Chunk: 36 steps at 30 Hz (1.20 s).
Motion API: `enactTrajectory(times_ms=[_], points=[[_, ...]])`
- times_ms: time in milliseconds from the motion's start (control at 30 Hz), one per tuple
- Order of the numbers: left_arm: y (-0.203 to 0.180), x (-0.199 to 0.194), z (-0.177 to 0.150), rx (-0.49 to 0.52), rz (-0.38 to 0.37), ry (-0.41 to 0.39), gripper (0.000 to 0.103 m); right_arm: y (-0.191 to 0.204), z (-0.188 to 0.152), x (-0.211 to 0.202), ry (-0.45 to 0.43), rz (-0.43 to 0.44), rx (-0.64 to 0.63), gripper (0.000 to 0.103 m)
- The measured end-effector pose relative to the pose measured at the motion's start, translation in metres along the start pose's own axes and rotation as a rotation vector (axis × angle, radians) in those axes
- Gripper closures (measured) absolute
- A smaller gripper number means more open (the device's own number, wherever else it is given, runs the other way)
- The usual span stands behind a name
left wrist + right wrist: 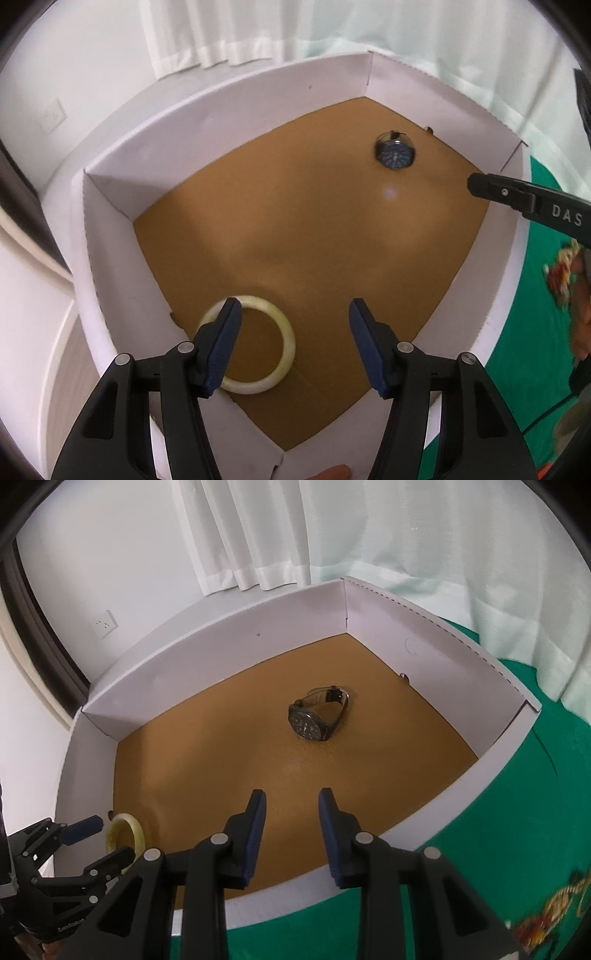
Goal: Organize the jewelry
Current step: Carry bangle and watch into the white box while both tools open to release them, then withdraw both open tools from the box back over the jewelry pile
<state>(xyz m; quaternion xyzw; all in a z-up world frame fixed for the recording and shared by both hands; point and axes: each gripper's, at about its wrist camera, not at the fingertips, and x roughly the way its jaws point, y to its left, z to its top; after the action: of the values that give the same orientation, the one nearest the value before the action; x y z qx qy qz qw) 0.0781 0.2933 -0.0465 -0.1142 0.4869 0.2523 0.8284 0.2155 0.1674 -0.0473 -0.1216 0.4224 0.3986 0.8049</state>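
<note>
A shallow white box (229, 122) with a brown cardboard floor (295, 229) holds a pale cream bangle (273, 380) at its near left corner and a dark wristwatch (395, 150) toward the far right. My left gripper (295, 314) is open and empty above the box, its left finger over the bangle's rim. In the right wrist view the watch (317, 716) lies mid-box and the bangle (123, 830) sits at the near left. My right gripper (291, 801) is open and empty over the box's near edge. The left gripper (99, 838) also shows there.
The box (436, 653) stands on a green cloth (517, 812) with a coloured print (546, 923). White curtains (406, 535) and a white wall with a socket (105, 624) lie behind. The right gripper's finger (517, 195) reaches in from the right.
</note>
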Motion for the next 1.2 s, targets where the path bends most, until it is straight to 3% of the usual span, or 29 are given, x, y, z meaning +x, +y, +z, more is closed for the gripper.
enactTrajectory(times_ms=[167,200,233,267,300,433,567,633,867,1000,1200], points=[[-0.009,-0.029,-0.014,0.035,0.058,-0.128,0.04,-0.007,-0.026,-0.04,-0.082,0.002,0.059,0.072],[-0.01,-0.038,-0.017,0.032,0.062,-0.159,0.034,-0.007,-0.034,-0.054,-0.12,-0.009,0.061,0.065],[-0.011,-0.049,-0.02,0.026,0.045,-0.188,0.03,-0.008,-0.043,-0.067,-0.147,-0.019,0.064,0.056],[-0.012,-0.056,-0.023,0.024,0.028,-0.207,0.022,-0.01,-0.055,-0.081,-0.175,-0.025,0.074,0.036],[-0.017,-0.07,-0.028,0.028,-0.008,-0.24,0.015,-0.014,-0.069,-0.096,-0.201,-0.031,0.088,0.028],[-0.047,-0.098,-0.048,0.087,-0.147,-0.301,0.008,-0.03,-0.128,-0.135,-0.214,-0.12,0.113,0.027],[-0.094,-0.099,-0.075,0.178,-0.317,-0.251,0.006,-0.053,-0.201,-0.163,-0.197,-0.292,0.161,0.024],[-0.123,-0.09,-0.09,0.239,-0.355,-0.208,0.006,-0.069,-0.236,-0.171,-0.171,-0.371,0.205,0.023],[-0.19,-0.049,-0.131,0.402,-0.373,-0.116,0.006,-0.106,-0.315,-0.169,-0.062,-0.549,0.324,0.023],[-0.207,-0.025,-0.139,0.448,-0.317,-0.064,0.004,-0.121,-0.331,-0.163,-0.027,-0.577,0.365,0.023],[-0.207,-0.024,-0.141,0.433,-0.305,-0.077,0.0,-0.123,-0.336,-0.162,-0.031,-0.569,0.38,0.02]])
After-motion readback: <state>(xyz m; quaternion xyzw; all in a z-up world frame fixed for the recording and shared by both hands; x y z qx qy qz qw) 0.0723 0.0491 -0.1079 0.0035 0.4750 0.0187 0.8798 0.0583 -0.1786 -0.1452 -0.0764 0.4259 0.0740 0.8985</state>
